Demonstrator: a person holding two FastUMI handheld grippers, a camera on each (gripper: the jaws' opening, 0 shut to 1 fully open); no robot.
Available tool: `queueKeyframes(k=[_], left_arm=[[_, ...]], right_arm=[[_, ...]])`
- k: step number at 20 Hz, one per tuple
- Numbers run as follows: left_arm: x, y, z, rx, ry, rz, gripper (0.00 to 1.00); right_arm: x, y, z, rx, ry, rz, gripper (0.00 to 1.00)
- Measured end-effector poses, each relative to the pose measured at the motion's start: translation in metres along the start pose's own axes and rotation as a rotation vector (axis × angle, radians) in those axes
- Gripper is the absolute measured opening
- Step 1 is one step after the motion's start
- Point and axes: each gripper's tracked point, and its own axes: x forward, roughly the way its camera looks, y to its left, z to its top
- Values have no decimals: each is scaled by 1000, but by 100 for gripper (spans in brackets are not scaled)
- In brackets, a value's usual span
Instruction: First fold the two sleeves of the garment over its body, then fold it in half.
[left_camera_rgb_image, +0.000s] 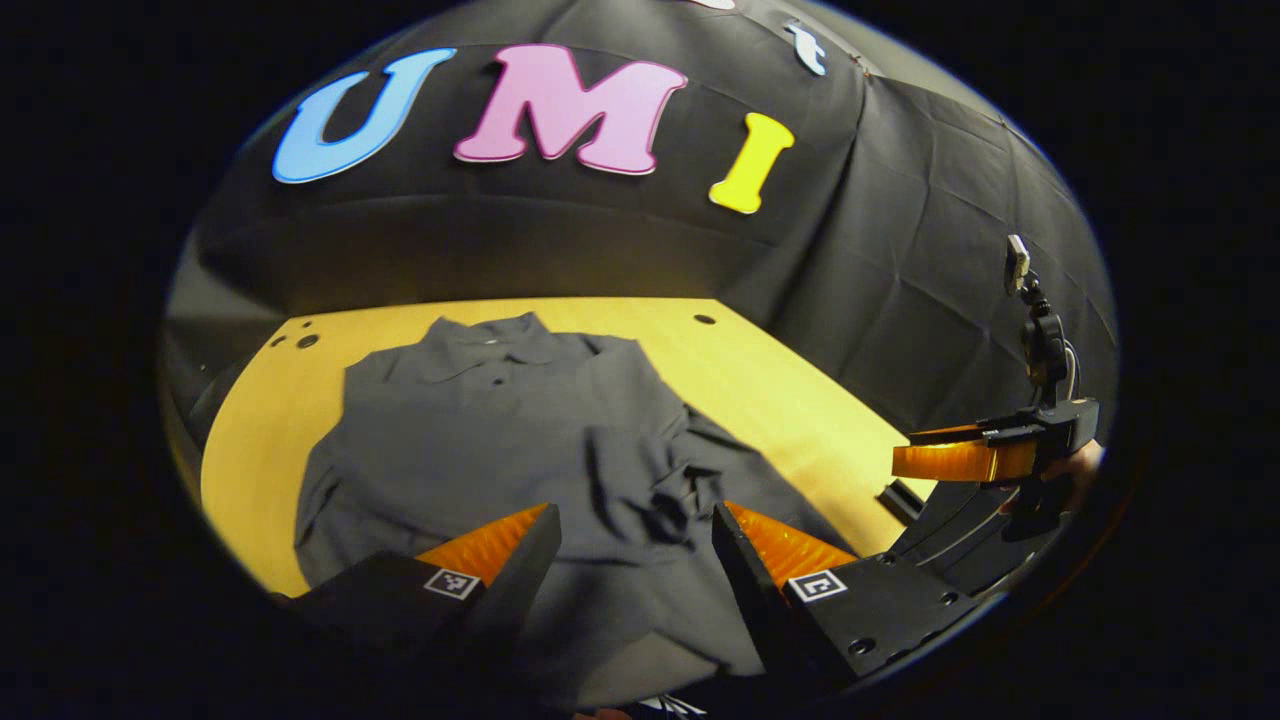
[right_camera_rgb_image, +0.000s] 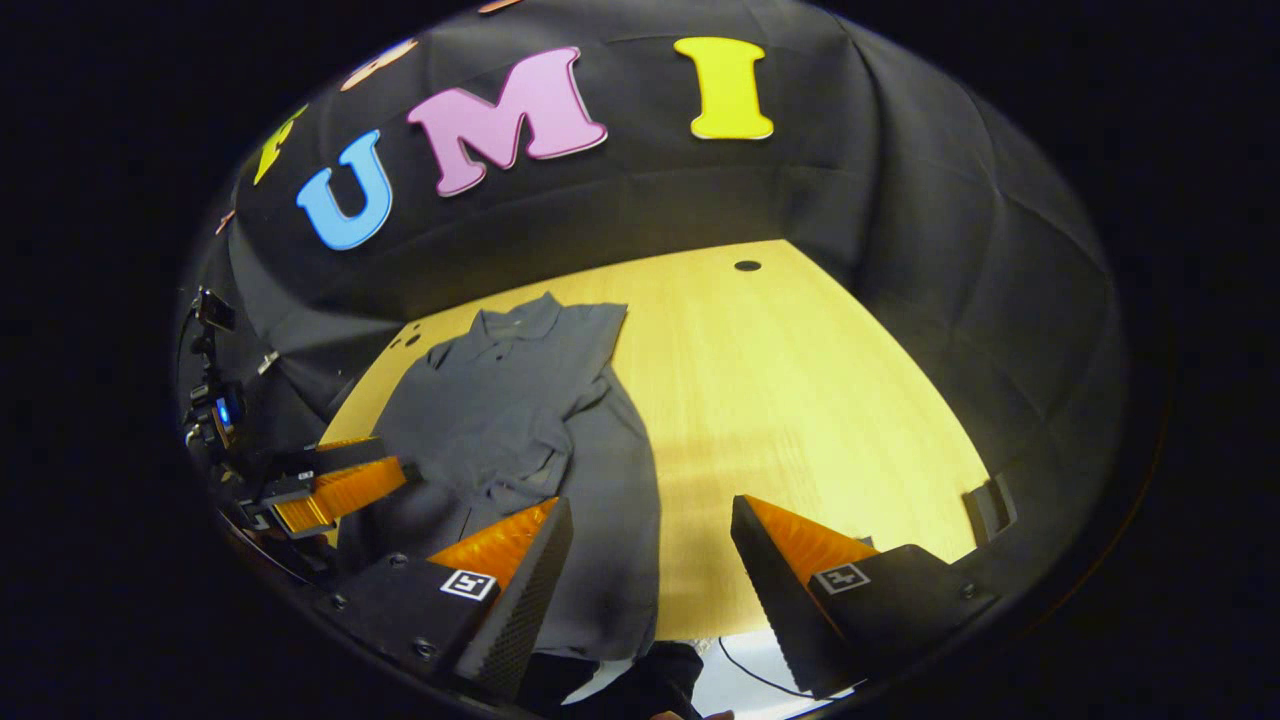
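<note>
The grey garment (left_camera_rgb_image: 500, 440) lay collar-away on the yellow table (right_camera_rgb_image: 800, 400). By the look of it, both sleeves were already folded over its body, one bunched near the middle; the fold in half was not yet done. The left claw (left_camera_rgb_image: 632, 545) and right claw (right_camera_rgb_image: 650, 545) hovered above the near hem, fingers apart, gripping nothing.

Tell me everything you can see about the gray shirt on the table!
The shirt is dark gray, soft-looking cloth with a collar and small buttons at the far end. It lies flat on the yellow wooden table, collar away from the cameras. One sleeve is folded over the body, bunched and wrinkled. The near hem hangs past the table's edge. Neither gripper touches it.
</note>
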Motion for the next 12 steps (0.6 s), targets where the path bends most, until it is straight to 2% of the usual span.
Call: queueKeyframes(k=[7, 10, 12], left_arm=[[-56, 84, -67, -101, 109, 202, 96], [-75, 128, -99, -111, 183, 326, 96], [-82, 145, -116, -156, 225, 362, 96]], right_arm=[[18, 29, -57, -34, 129, -5, 99], [26, 24, -76, -62, 170, -44, 99], [29, 19, -87, -61, 192, -69, 99]])
